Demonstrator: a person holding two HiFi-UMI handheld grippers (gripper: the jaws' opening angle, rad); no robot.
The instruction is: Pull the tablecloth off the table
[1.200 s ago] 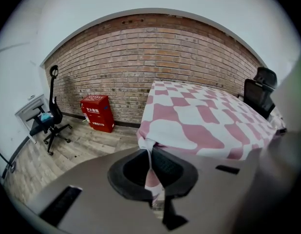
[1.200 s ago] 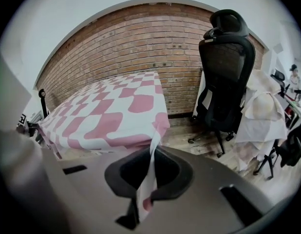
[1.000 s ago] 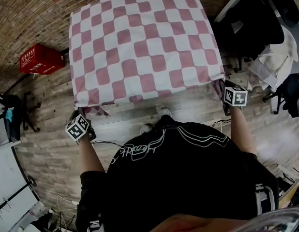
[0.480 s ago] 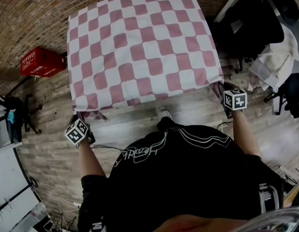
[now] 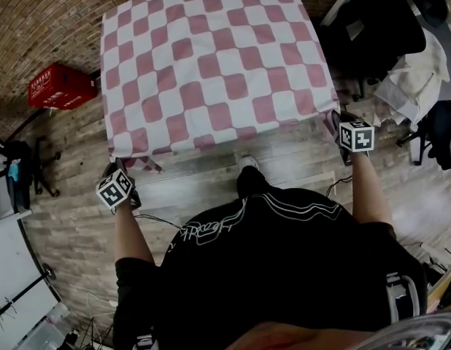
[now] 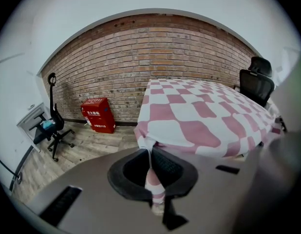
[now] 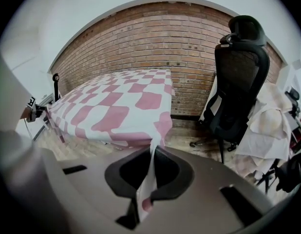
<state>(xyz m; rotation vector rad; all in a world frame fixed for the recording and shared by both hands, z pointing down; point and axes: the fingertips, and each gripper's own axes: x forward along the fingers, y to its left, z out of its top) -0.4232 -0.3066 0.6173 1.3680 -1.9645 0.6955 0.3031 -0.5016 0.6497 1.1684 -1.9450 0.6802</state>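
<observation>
A pink-and-white checked tablecloth (image 5: 211, 64) covers the whole table in the head view, its near edge hanging over the front. My left gripper (image 5: 123, 177) is at the near left corner, shut on that corner of the tablecloth (image 6: 154, 182), which runs down between the jaws. My right gripper (image 5: 341, 126) is at the near right corner, shut on that corner of the tablecloth (image 7: 149, 177). The cloth (image 7: 121, 106) stretches flat from both corners toward the brick wall. The table itself is hidden under the cloth.
A red crate (image 5: 61, 87) stands on the wood floor left of the table by the brick wall (image 6: 141, 48). A black office chair (image 7: 238, 82) and draped cloths stand to the right. Another black chair (image 6: 53, 126) is at the far left. The person's feet show under the table edge.
Both grippers keep their hold on the corners. The cloth's near edge and the two grippers sit slightly higher in the head view than before; the hands have barely shifted.
</observation>
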